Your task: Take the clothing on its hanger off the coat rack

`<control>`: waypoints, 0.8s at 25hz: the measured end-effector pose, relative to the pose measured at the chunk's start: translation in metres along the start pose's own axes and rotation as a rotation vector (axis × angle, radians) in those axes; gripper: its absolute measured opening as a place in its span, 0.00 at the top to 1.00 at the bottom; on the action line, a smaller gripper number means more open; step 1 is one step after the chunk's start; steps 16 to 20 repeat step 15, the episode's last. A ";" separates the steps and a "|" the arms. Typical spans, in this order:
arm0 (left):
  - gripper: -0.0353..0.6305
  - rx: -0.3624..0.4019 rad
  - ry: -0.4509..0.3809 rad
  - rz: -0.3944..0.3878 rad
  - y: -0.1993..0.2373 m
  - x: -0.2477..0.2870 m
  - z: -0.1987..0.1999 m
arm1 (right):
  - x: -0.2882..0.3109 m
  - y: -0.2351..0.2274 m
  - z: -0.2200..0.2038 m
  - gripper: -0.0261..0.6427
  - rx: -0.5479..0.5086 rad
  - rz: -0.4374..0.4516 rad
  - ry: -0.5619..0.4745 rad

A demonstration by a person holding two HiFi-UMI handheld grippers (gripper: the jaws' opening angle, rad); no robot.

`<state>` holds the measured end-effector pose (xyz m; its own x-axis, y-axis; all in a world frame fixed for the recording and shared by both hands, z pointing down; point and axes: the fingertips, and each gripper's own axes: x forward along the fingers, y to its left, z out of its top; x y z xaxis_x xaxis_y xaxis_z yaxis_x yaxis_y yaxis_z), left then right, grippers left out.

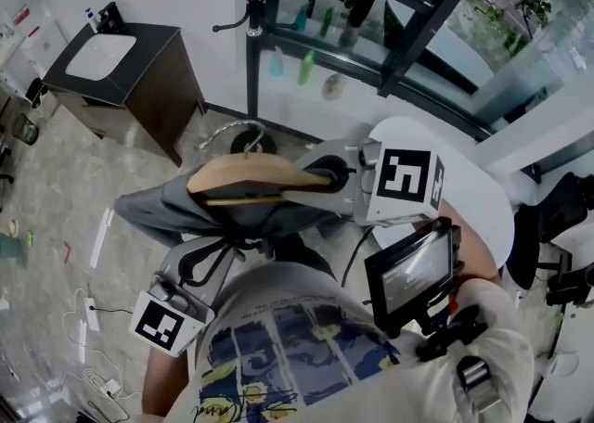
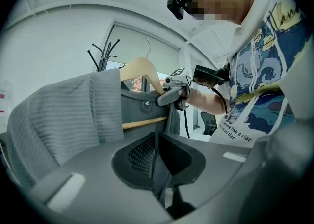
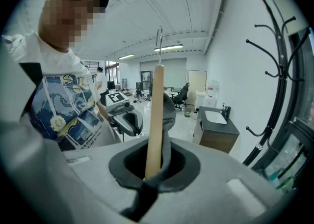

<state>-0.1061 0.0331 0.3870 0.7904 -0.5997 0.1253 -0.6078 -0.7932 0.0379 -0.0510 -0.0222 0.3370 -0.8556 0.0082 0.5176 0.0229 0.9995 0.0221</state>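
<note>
Jaws grip hanger (image 3: 157, 120) and clothing (image 2: 64, 115); shirt (image 2: 260, 85) reads "like a star".

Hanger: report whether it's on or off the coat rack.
Off. The right gripper holds the hanger, its hook in open air, apart from the rack.

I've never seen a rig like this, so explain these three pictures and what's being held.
A person wears a head camera and holds a two-jaw gripper in each hand. One picture looks down from the head; the other two look along each gripper's jaws. The right gripper is shut on a wooden hanger draped with grey clothing, its hook clear of the black coat rack. The left gripper has its jaws together, near the cloth.
</note>
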 end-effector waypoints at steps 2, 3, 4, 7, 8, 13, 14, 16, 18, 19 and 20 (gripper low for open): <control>0.90 0.002 0.001 -0.001 0.000 0.002 0.001 | -0.001 -0.001 0.000 0.95 -0.002 0.000 -0.003; 0.90 0.003 0.002 -0.003 0.000 0.002 0.001 | -0.002 -0.001 0.000 0.95 -0.004 0.000 -0.003; 0.90 0.005 0.002 -0.004 -0.001 0.003 0.001 | -0.002 -0.001 -0.001 0.95 -0.005 -0.001 -0.003; 0.90 0.003 0.002 -0.004 -0.004 0.003 0.000 | -0.003 0.003 -0.002 0.95 -0.003 0.002 0.000; 0.90 0.000 0.004 -0.003 -0.006 0.003 -0.001 | -0.004 0.005 -0.003 0.95 -0.002 0.002 0.000; 0.90 0.003 0.008 -0.004 -0.009 0.008 -0.001 | -0.009 0.005 -0.006 0.95 -0.007 -0.004 -0.002; 0.90 0.006 0.008 -0.008 -0.010 0.010 -0.001 | -0.010 0.004 -0.007 0.95 -0.007 -0.005 0.000; 0.90 0.009 0.009 -0.011 -0.011 0.012 -0.002 | -0.011 0.004 -0.009 0.95 -0.008 -0.007 0.003; 0.90 0.009 0.009 -0.011 -0.011 0.012 -0.002 | -0.011 0.004 -0.009 0.95 -0.008 -0.007 0.003; 0.90 0.009 0.009 -0.011 -0.011 0.012 -0.002 | -0.011 0.004 -0.009 0.95 -0.008 -0.007 0.003; 0.90 0.009 0.009 -0.011 -0.011 0.012 -0.002 | -0.011 0.004 -0.009 0.95 -0.008 -0.007 0.003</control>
